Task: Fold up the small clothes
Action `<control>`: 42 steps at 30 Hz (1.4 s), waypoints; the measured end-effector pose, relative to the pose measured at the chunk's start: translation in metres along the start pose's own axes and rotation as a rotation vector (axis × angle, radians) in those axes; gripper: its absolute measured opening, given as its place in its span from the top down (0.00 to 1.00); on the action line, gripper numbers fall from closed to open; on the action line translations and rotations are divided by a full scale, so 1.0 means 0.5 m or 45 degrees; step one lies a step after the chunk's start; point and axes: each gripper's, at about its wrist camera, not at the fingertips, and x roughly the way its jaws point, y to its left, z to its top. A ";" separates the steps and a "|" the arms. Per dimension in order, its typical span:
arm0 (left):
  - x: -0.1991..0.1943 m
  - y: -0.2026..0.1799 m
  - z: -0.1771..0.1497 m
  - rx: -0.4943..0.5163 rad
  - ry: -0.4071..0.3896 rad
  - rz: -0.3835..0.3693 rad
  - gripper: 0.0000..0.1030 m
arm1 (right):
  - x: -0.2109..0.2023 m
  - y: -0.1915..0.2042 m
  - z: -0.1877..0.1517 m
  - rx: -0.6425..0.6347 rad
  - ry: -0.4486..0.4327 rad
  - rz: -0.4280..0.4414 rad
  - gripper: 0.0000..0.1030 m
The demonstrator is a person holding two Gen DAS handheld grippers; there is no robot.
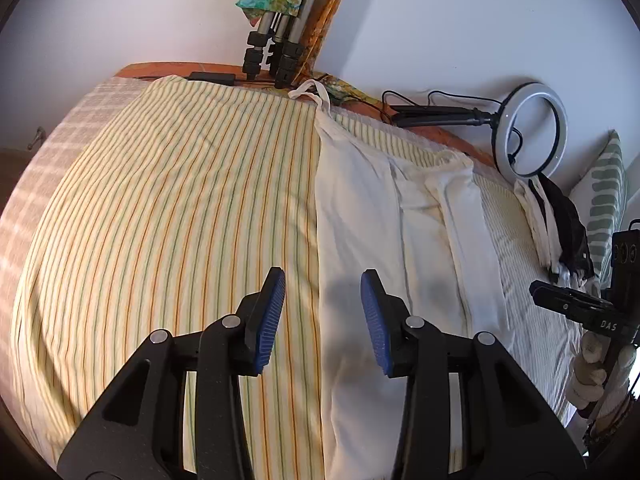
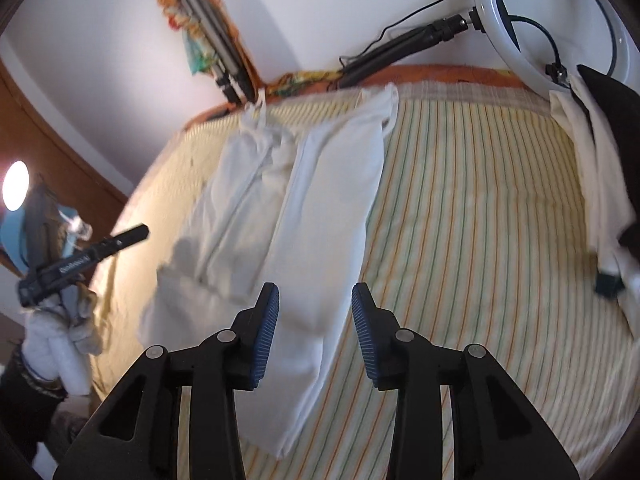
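1. Hovering over the bed, both tools empty: left hand-held gripper has its blue ribbed pads spread wide, nothing between them; right hand-held gripper likewise wide and holding nothing.
2. Task item: cream-white cotton garment, long and narrow, lying flat on the yellow striped bed sheet. It appears already folded lengthwise, with layered panels and a strap or tie at the far end near the bed edge.
3. Position relative to left tool: garment's left edge runs forward from directly beneath the open pads; most of the cloth lies ahead and slightly to the right.
4. Position relative to right tool: same garment extends ahead and to the left, its near end passing just under the left pad.
5. Other items: white ring light on black stand far ahead-right; pile of white and black clothes well to the right.
6. Judged step: between folds, lengthwise fold done, crosswise fold pending.
7. Next move calls for lowering each tool to one garment end's corners, pinching all layers together, then carrying that end over the other without dragging the sheet.
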 end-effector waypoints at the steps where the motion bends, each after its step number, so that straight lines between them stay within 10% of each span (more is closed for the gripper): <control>1: 0.017 0.005 0.016 -0.009 0.013 -0.012 0.61 | 0.007 -0.008 0.014 0.019 0.008 0.040 0.64; 16: 0.229 0.042 0.165 -0.076 0.089 -0.161 0.61 | 0.163 -0.133 0.200 0.194 -0.006 0.165 0.64; 25: 0.284 0.020 0.211 0.018 0.024 -0.103 0.61 | 0.207 -0.141 0.279 0.054 -0.008 0.060 0.93; 37: 0.303 0.025 0.232 -0.027 0.001 -0.149 0.61 | 0.214 -0.157 0.284 0.115 -0.027 0.125 0.68; 39: 0.308 0.014 0.232 0.018 -0.010 -0.130 0.71 | 0.222 -0.151 0.291 0.101 -0.035 0.119 0.75; 40: 0.314 0.010 0.232 0.031 0.006 -0.130 0.98 | 0.224 -0.149 0.291 0.095 -0.033 0.116 0.91; 42: 0.318 0.013 0.233 0.009 0.011 -0.144 0.98 | 0.232 -0.143 0.293 0.091 -0.021 0.116 0.93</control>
